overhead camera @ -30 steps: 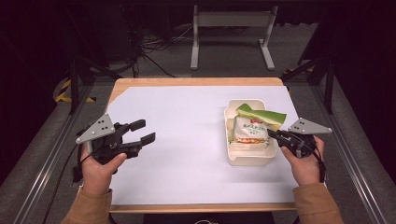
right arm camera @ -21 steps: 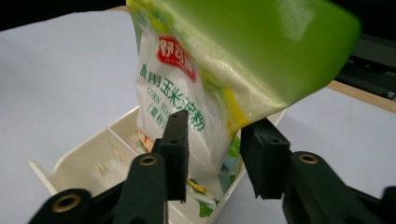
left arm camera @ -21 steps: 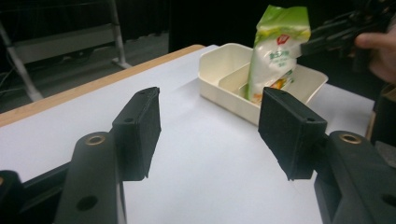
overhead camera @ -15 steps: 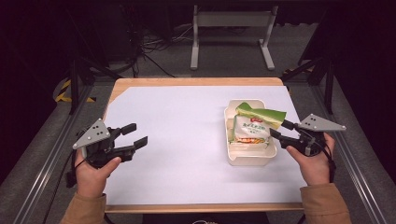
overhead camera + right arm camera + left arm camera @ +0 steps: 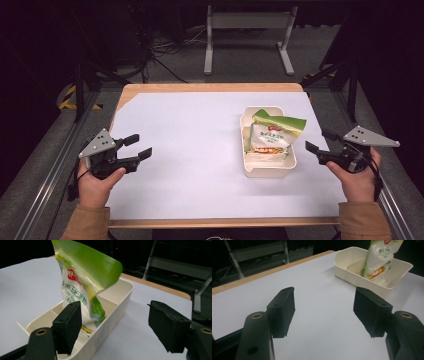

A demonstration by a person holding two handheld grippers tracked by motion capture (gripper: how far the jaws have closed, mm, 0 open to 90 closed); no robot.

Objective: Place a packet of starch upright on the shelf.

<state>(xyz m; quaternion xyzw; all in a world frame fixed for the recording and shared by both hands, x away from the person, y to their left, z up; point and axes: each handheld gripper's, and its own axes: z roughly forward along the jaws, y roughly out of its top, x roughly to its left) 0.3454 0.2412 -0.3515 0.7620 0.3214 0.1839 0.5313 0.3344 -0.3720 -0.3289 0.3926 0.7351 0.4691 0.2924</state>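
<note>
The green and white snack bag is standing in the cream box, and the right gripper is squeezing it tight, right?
Not quite. The snack bag does stand in the cream box, but the right gripper isn't squeezing it. Its jaws have just been opening and stand apart beside the box, with nothing between them, as the high view shows.

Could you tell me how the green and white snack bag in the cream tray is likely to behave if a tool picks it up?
The snack bag will probably flex: its green top already folds over. It looks puffy, so likely light for its size. Its glossy film may slip between pads, and, leaning in the tray, it could topple when nudged.
</note>
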